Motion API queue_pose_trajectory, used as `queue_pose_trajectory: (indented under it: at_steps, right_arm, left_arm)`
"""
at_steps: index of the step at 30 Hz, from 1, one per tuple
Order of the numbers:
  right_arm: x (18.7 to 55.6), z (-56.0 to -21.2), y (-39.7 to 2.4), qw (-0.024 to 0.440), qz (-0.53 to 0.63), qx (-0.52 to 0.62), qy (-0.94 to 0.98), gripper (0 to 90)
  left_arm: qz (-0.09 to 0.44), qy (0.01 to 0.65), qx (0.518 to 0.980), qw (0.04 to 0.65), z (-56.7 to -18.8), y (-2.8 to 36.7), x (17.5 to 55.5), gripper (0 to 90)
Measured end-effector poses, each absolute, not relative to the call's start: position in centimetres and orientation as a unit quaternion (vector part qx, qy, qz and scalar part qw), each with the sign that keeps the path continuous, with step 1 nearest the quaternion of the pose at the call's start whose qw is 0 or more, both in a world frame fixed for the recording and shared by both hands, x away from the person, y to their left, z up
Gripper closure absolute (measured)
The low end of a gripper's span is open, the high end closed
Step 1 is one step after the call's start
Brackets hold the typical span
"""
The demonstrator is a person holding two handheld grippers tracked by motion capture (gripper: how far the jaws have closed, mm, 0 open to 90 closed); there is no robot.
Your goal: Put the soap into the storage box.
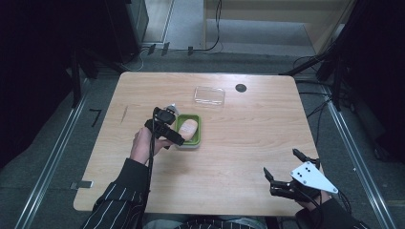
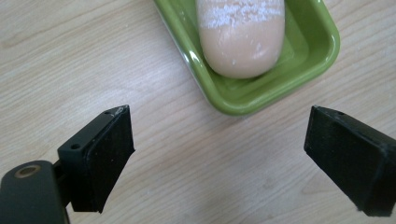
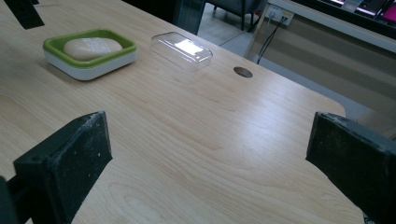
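Note:
A green dish with a white base sits left of the table's middle. In it lies a pale bread roll, dusted white on top. My left gripper hovers at the dish's left edge, open. The left gripper view looks down on the roll and the dish, whose near end lies just beyond the open gripper. My right gripper is open over the table's front right, holding nothing. The right gripper view shows that gripper, the dish and the roll far off.
A clear plastic lid lies on the wooden table behind the dish, seen again as the lid in the right gripper view. A round cable hole sits near the far edge. Dark floor and cables surround the table.

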State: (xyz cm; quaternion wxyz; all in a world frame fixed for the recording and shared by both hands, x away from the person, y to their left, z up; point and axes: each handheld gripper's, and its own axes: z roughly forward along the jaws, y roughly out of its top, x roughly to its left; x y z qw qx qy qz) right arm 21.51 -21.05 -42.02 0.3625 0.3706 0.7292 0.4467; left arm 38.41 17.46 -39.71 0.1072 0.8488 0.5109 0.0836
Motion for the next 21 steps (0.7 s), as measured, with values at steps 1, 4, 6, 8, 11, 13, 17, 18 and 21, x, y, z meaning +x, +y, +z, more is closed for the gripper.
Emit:
queue_pose_trajectory:
  at_steps: [1, 4, 6, 8, 11, 13, 17, 18, 21]
  right_arm:
    - [21.5, -42.0, -21.1, 0.362, 0.446, 0.371, 0.73, 0.0]
    - [21.5, -42.0, -21.0, 0.363, 0.446, 0.371, 0.729, 0.0]
    - [21.5, -42.0, -21.0, 0.362, 0.446, 0.37, 0.73, 0.0]
    - [21.5, -42.0, -21.1, 0.363, 0.446, 0.371, 0.729, 0.0]
    - [21.5, -42.0, -21.1, 0.363, 0.446, 0.37, 0.73, 0.0]
    - [21.5, -42.0, -21.1, 0.363, 0.446, 0.371, 0.729, 0.0]
    - [21.5, -42.0, -21.1, 0.363, 0.446, 0.37, 0.729, 0.0]
    - [21.5, -42.0, -21.1, 0.363, 0.446, 0.37, 0.729, 0.0]
    - [21.4, -42.0, -21.1, 0.364, 0.446, 0.37, 0.729, 0.0]
  left_arm:
    - [0.085, 0.509, 0.85, 0.105, -39.7, 17.5, 38.3, 8.4]
    - [0.086, 0.507, 0.852, 0.104, -39.7, 17.7, 37.8, 8.0]
    - [0.085, 0.506, 0.852, 0.101, -39.7, 17.9, 37.4, 7.9]
    - [0.086, 0.504, 0.854, 0.1, -39.8, 18.1, 37.1, 7.5]
    - [0.088, 0.502, 0.855, 0.099, -39.8, 18.3, 36.7, 7.3]
    - [0.088, 0.5, 0.856, 0.097, -39.9, 18.5, 36.4, 7.2]
    - [0.084, 0.499, 0.858, 0.092, -40.1, 18.7, 35.7, 7.2]
    - [0.083, 0.496, 0.859, 0.089, -40.1, 18.8, 35.6, 7.2]
    - [0.08, 0.493, 0.862, 0.084, -40.5, 19.1, 34.9, 7.0]
